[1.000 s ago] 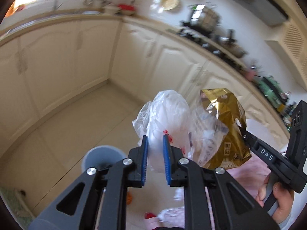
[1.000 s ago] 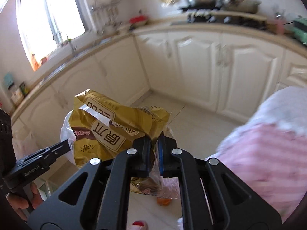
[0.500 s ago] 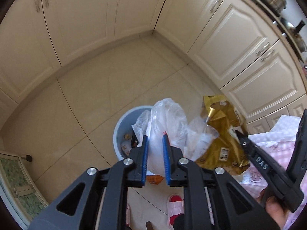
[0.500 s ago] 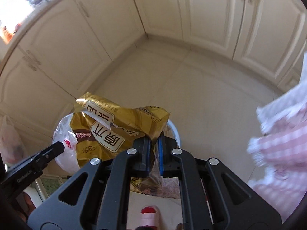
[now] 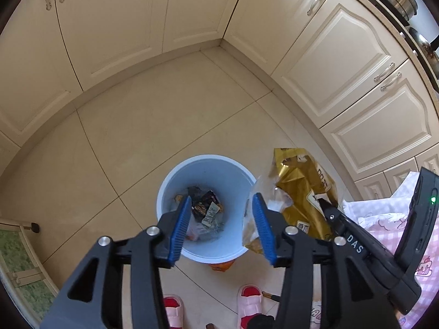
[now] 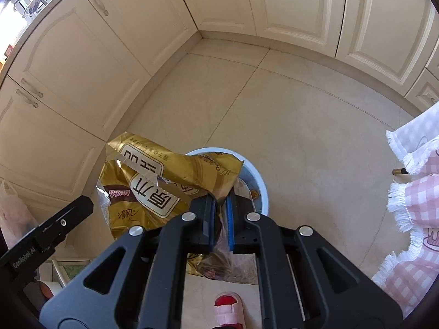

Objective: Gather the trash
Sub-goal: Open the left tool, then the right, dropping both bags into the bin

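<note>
A pale blue trash bin [image 5: 175, 181] stands on the tiled floor, with wrappers and a white plastic bag [image 5: 197, 227] inside. My left gripper [image 5: 221, 229] is open and empty right above the bin. My right gripper [image 6: 221, 223] is shut on a gold snack bag [image 6: 153, 186], with clear plastic bunched under it. The gold bag hangs over the bin's rim [image 6: 260, 186] and covers most of it. In the left wrist view the gold bag [image 5: 304, 189] hangs just right of the bin, held by the right gripper [image 5: 326, 205].
Cream cabinets [image 5: 115, 22] line the floor on two sides and meet in a corner. An orange scrap [image 5: 221, 266] lies by the bin's near side. My feet in pink-and-red slippers [image 5: 251, 298] stand below. A pink checked cloth [image 6: 411, 208] hangs at the right.
My left gripper has opened and the white plastic bag has dropped into the bin. Both grippers tilted down from the counters toward the floor and the bin. The right one still holds the gold bag.
</note>
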A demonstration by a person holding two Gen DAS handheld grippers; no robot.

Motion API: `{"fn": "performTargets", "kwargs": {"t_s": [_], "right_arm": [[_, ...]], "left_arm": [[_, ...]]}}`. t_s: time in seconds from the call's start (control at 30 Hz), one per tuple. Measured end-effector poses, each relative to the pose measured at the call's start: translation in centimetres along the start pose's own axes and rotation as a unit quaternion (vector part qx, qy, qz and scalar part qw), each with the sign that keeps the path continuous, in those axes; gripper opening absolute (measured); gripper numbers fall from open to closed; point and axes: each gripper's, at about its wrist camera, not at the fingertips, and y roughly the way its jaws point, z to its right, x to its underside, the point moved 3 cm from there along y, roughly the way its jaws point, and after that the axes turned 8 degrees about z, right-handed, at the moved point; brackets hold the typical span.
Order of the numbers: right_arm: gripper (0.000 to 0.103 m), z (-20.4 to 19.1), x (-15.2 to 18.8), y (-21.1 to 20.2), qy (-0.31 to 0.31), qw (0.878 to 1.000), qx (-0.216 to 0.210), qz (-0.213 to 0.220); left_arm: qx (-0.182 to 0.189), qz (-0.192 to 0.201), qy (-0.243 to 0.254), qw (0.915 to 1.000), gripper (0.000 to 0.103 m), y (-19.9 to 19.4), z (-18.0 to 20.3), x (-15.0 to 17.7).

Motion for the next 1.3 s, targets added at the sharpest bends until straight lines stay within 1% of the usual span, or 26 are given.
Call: {"fn": "performTargets", "kwargs": {"t_s": [0.07, 0.17, 0.3, 0.4, 0.43, 0.5, 0.53, 0.57, 0.6, 0.73, 0.83, 0.87, 0.9, 0.93, 0.97, 1.03, 1.07, 1.13, 1.2, 1.23, 1.27, 1.3], "right_arm": [[0.009, -0.1, 0.1, 0.3, 0.0, 1.0, -0.004, -0.001], [0.01, -0.6, 0.1, 0.3, 0.001, 1.0, -0.008, 0.001], [0.011, -1.3, 0.0, -0.1, 0.0, 1.0, -0.018, 0.004], [0.013, -1.8, -0.2, -0.5, 0.006, 0.999, -0.037, 0.005], [0.016, -2.0, -0.3, -0.7, 0.008, 0.999, -0.045, 0.006], [0.029, -2.5, -0.5, -1.2, 0.007, 0.999, -0.046, 0.011], [0.033, -2.7, -0.5, -1.5, 0.006, 0.999, -0.046, 0.014], [0.043, -3.0, -0.5, -1.7, 0.005, 0.999, -0.046, 0.017], [0.045, -3.2, -0.5, -2.1, 0.004, 0.999, -0.047, 0.021], [0.045, -3.9, -0.6, -3.2, 0.003, 0.998, -0.064, 0.025], [0.05, -4.5, -0.7, -4.3, 0.0, 0.997, -0.067, 0.04], [0.056, -4.7, -0.9, -4.6, -0.004, 0.997, -0.066, 0.044], [0.063, -5.0, -1.0, -5.0, -0.016, 0.997, -0.055, 0.048], [0.064, -5.2, -1.2, -5.2, -0.022, 0.997, -0.051, 0.048], [0.064, -5.4, -1.3, -5.4, -0.023, 0.997, -0.055, 0.045], [0.064, -5.6, -1.5, -5.4, -0.028, 0.998, -0.041, 0.031], [0.065, -5.7, -1.5, -5.2, -0.025, 0.998, -0.052, 0.012], [0.067, -5.6, -1.5, -4.6, -0.024, 0.999, -0.045, -0.013], [0.067, -5.5, -1.6, -5.0, -0.014, 0.998, -0.058, -0.009], [0.07, -5.4, -1.8, -4.9, -0.016, 0.999, -0.052, -0.004], [0.073, -5.3, -1.8, -4.5, -0.026, 0.999, -0.04, -0.007], [0.073, -5.2, -1.8, -4.2, -0.022, 0.998, -0.052, -0.014]], "left_arm": [[-0.006, 0.002, -0.005, 1.0, 0.048, -0.3, -0.3, 0.0], [-0.011, 0.004, -0.01, 0.9999, 0.048, -0.9, -0.7, -0.1], [-0.016, 0.015, -0.009, 0.9997, 0.048, -2.0, -1.3, -0.3], [-0.015, 0.023, -0.012, 0.9995, 0.048, -2.9, -1.4, -0.3], [-0.015, 0.027, -0.014, 0.9994, 0.048, -3.4, -1.5, -0.4], [-0.016, 0.034, -0.014, 0.9992, 0.048, -4.0, -1.5, -0.6], [-0.022, 0.042, -0.013, 0.9988, 0.048, -4.6, -1.4, -0.7], [-0.022, 0.046, -0.012, 0.9986, 0.048, -4.9, -1.3, -0.9], [-0.019, 0.048, -0.009, 0.9986, 0.048, -5.3, -1.2, -0.9], [-0.017, 0.061, -0.008, 0.998, 0.048, -7.3, -0.6, -1.1], [-0.014, 0.068, -0.01, 0.9976, 0.048, -8.4, -0.3, -1.1], [-0.016, 0.071, -0.009, 0.9973, 0.048, -8.9, -0.2, -1.2], [-0.015, 0.074, -0.008, 0.9971, 0.048, -9.3, -0.2, -1.2], [-0.016, 0.077, -0.008, 0.9969, 0.049, -9.7, -0.1, -1.2], [-0.017, 0.078, -0.008, 0.9968, 0.05, -9.8, -0.2, -1.2], [-0.017, 0.08, -0.009, 0.9966, 0.051, -10.0, -0.1, -1.1], [-0.016, 0.08, -0.01, 0.9967, 0.051, -10.2, -0.1, -1.0], [-0.016, 0.075, -0.014, 0.997, 0.051, -10.0, -0.1, -1.0], [-0.014, 0.067, -0.012, 0.9976, 0.051, -9.5, 0.1, -0.9], [-0.015, 0.065, -0.009, 0.9977, 0.051, -9.3, 0.3, -0.8], [-0.016, 0.062, -0.007, 0.9979, 0.051, -8.9, 0.3, -0.8], [-0.017, 0.059, -0.007, 0.9981, 0.051, -8.7, 0.2, -0.7]]}}
